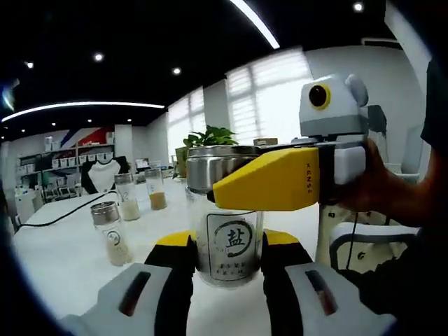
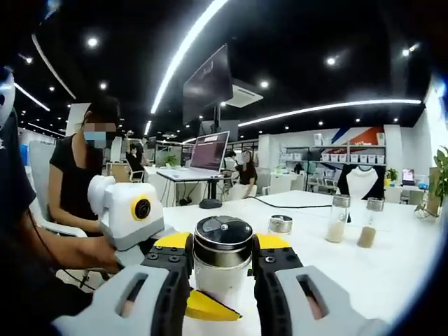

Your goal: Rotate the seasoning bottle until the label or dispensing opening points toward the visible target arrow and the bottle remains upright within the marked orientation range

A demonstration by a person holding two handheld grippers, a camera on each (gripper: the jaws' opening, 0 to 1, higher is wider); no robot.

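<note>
1. One big bottle (image 1: 227, 241) stands upright on the white desk (image 1: 63, 262), and both grippers are on it.
2. The left hand-held gripper (image 1: 227, 269) pinches the glass body low down, jaws against either side; in the left gripper view the label with its circled character faces the camera.
3. The right hand-held gripper (image 2: 222, 269) clamps the same bottle (image 2: 222, 262) at the steel cap, black pads touching each side of the lid.
4. In the left gripper view the right hand-held gripper comes in from the right, its yellow jaw (image 1: 269, 183) lying across the cap, a hand (image 1: 367, 185) behind it.
5. The right gripper view looks down on the dark lid top, where the left gripper view gives the label.
6. Spare bottles: three in the left gripper view, one near (image 1: 112, 234) and two farther back (image 1: 143, 192).
7. In the right gripper view, two tall ones (image 2: 352, 222) stand on the right and a short lidded jar (image 2: 281, 224) sits nearer.
8. Also there, a person (image 2: 84, 178) sits at the left, a laptop (image 2: 208, 154) behind.
</note>
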